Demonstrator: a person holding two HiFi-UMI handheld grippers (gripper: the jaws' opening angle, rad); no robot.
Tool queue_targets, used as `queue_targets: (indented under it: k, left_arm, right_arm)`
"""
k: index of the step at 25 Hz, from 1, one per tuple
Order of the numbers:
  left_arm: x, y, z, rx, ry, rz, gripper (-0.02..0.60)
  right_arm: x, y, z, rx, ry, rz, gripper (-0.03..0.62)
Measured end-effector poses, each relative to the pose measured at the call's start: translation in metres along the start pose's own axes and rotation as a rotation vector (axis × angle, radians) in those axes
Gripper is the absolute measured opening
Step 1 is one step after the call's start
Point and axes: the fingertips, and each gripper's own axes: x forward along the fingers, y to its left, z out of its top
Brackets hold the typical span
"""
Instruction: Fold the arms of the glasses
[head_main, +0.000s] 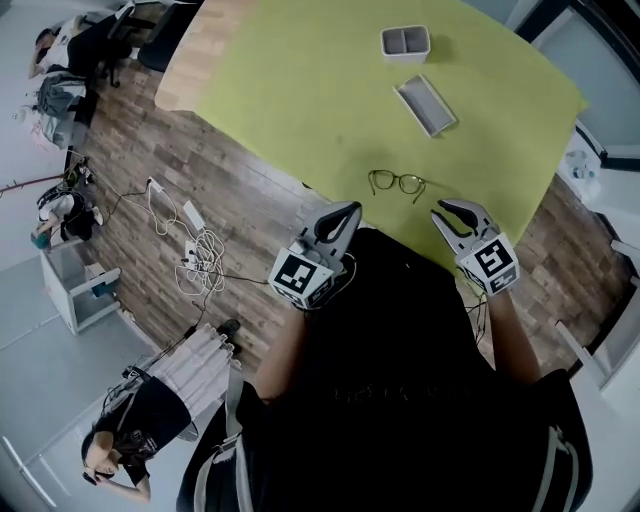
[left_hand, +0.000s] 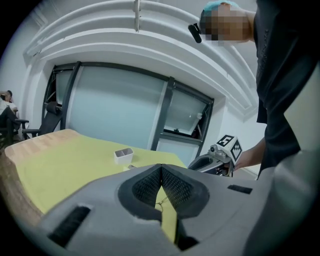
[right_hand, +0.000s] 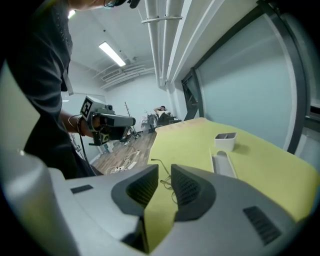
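green table (head_main: 300, 90) bears glasses (head_main: 397, 183); left claw (head_main: 349, 209) closed, right claw (head_main: 452, 209) parted

Matt table cover (head_main: 300, 90), seemingly metal glasses (head_main: 397, 180)

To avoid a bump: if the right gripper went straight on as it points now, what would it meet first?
Probably the glasses, which lie on the table just ahead of the right gripper, seen between its open jaws; depth is unclear.
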Motion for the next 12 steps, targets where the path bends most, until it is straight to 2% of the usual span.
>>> queue_targets:
  k: [5, 10, 12]
  left_arm:
    - [0.003, -0.002, -0.012, -0.019, 0.034, -0.032, 0.018]
    - [0.006, 0.000, -0.017, -0.031, 0.037, -0.050, 0.018]
    - [0.007, 0.002, -0.018, -0.041, 0.037, -0.052, 0.018]
  right_arm:
    - [0.016, -0.001, -0.009, -0.072, 0.091, 0.020, 0.058]
    - [0.035, -0.011, -0.026, -0.287, 0.264, -0.007, 0.061]
    - [0.042, -0.013, -0.033, -0.327, 0.306, 0.010, 0.063]
